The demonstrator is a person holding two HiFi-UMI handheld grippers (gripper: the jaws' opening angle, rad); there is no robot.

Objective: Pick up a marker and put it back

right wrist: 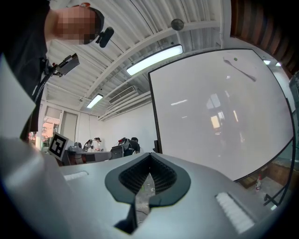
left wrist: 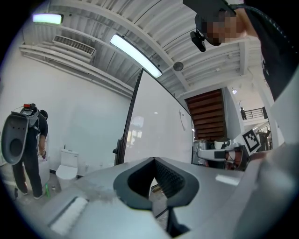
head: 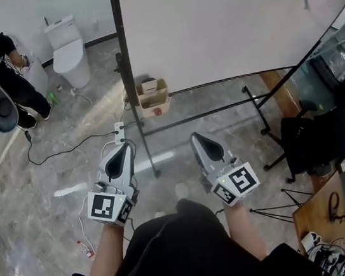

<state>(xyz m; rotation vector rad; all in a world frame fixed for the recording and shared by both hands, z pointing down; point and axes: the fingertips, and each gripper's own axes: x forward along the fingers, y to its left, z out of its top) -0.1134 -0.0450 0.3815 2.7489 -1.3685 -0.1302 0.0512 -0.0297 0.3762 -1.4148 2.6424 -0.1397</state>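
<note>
claws both closed and empty: left claw (head: 124,148), right claw (head: 196,137), level before whiteboard (head: 220,24). slim marker-like item (right wrist: 240,68), identity unconfirmed, sat high on board, well apart from both.

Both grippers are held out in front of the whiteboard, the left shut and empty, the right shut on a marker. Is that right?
No. The right gripper is empty too: the right gripper view shows its fingers closed together with nothing between them. The rest stands: the left gripper is shut and empty, and both face the whiteboard.
</note>
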